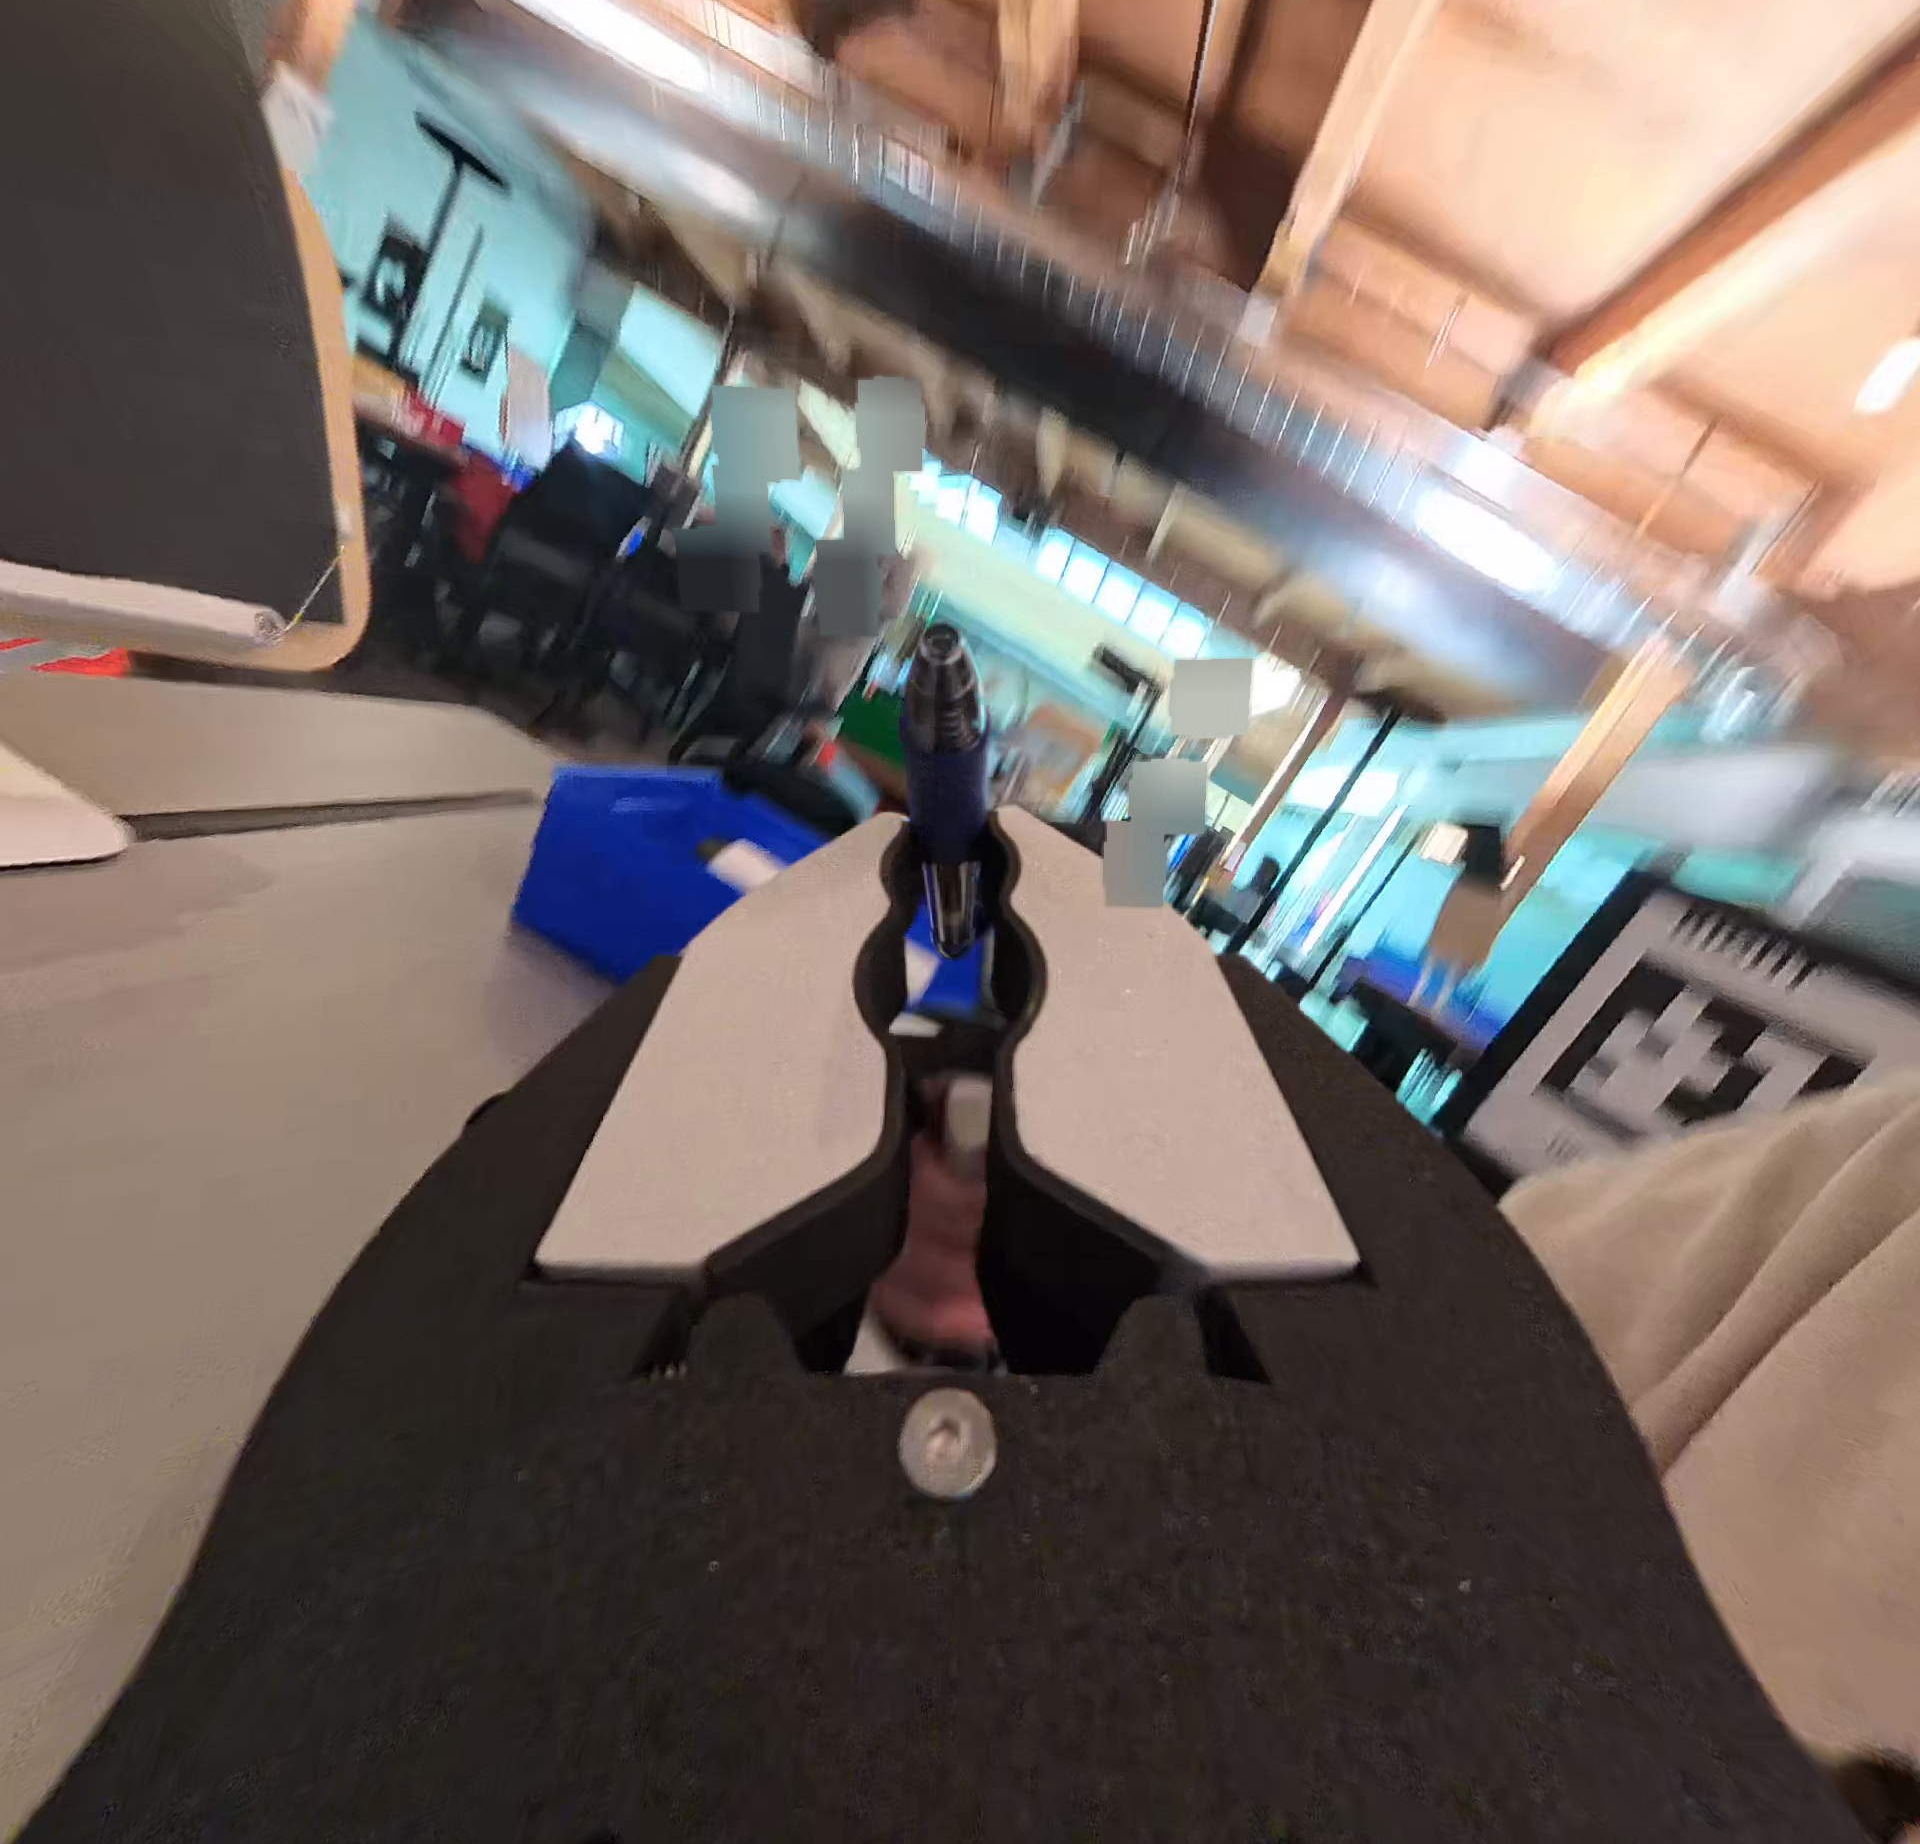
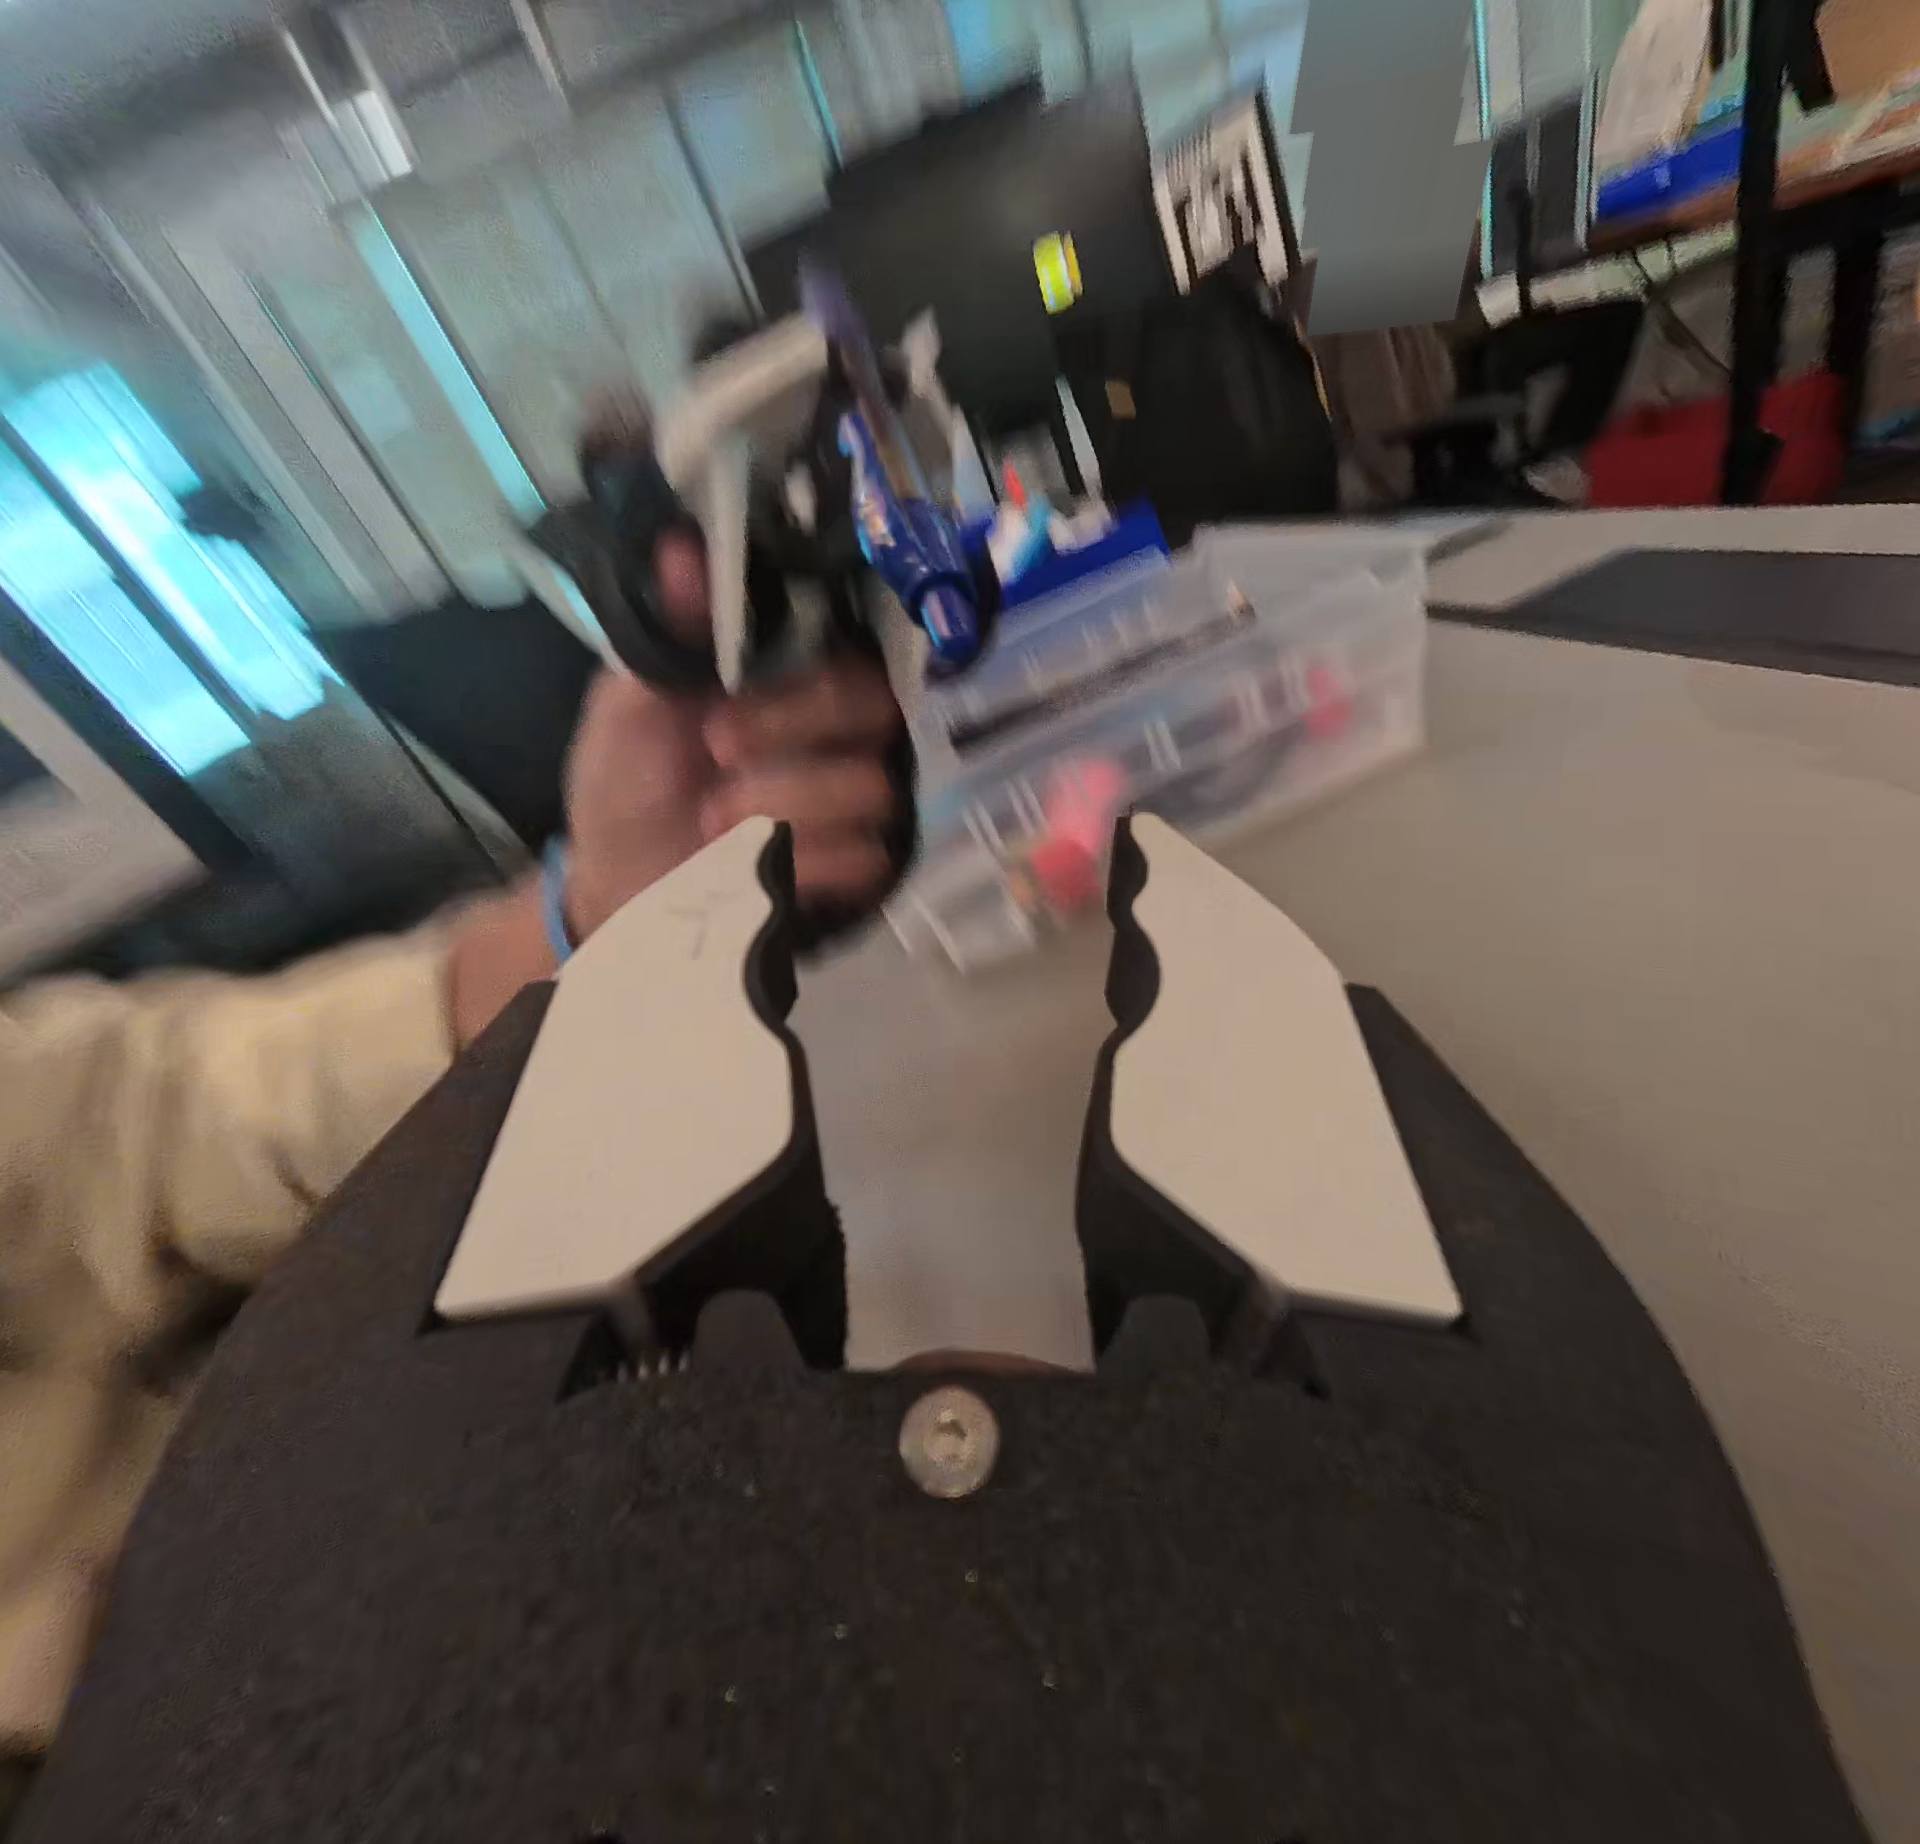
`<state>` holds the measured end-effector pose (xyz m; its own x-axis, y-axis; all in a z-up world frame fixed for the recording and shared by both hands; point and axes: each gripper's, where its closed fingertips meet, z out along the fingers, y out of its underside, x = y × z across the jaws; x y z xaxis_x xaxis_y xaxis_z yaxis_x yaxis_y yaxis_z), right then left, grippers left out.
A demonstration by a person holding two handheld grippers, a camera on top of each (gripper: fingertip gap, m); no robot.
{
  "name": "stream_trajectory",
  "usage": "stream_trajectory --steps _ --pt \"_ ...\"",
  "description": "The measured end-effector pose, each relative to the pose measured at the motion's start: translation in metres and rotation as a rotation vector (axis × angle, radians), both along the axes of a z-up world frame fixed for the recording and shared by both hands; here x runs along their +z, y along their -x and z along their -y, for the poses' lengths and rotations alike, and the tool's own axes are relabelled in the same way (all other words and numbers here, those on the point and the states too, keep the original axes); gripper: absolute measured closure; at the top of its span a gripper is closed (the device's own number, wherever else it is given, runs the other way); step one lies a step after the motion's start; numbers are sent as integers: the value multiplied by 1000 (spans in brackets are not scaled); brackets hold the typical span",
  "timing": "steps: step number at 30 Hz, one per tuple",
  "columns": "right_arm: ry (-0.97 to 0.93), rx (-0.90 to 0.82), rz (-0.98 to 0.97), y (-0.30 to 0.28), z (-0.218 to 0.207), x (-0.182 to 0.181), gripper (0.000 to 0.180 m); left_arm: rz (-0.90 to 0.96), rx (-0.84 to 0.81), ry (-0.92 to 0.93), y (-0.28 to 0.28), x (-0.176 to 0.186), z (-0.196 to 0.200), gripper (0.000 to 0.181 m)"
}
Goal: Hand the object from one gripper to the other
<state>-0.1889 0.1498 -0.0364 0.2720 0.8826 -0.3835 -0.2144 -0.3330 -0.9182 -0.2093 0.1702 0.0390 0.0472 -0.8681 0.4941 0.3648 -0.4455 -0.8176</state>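
Note:
A blue pen with a dark tip stands up between the fingertips of my left gripper, which is shut on it and tilted upward, off the table. In the right wrist view the left gripper shows blurred, held in a hand, with the blue pen pinched in it and slanting down to the right. My right gripper is open and empty, below and in front of the left one, apart from the pen.
A grey table runs under both grippers. A clear plastic organiser box with red items stands on it behind the pen. A blue bin sits at the table's far side. A cream sleeve crosses the left.

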Motion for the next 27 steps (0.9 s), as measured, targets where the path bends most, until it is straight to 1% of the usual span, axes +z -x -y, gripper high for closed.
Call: stream_trajectory --steps 2,3,5,7,11,13,15,16,19,23,25,26,27 --pt "96 2 -262 -1 -2 22 119 166 8 106 3 1 -5 170" --pt "116 -3 -339 -3 -3 28 120 218 4 153 2 -2 -6 170" --pt "122 -12 -395 -4 -5 35 125 296 -30 225 -4 -9 -6 170" --pt "140 29 -410 -3 -2 37 131 307 -52 250 -12 -16 -4 170" --pt "170 31 -479 -16 -6 39 134 280 -60 238 -23 -19 1 170" --pt "165 50 -501 -21 -5 40 141 275 -64 242 -26 -21 1 170" --pt "158 45 -498 -24 -7 40 147 257 -52 257 -29 -26 -1 170" --pt "151 56 -499 -24 -5 41 157 259 -58 266 -30 -28 -1 170" --pt "139 45 -473 -27 -7 39 160 261 -70 285 -32 -29 0 170" --pt "114 25 -423 -34 -9 37 165 180 -80 246 -38 -30 6 169" --pt "101 24 -431 -39 -10 41 166 120 -64 208 -36 -30 7 161" --pt "99 9 -419 -42 -12 41 165 80 -46 186 -33 -32 7 154" --pt "95 -1 -395 -45 -13 40 166 22 -17 165 -30 -35 6 143"
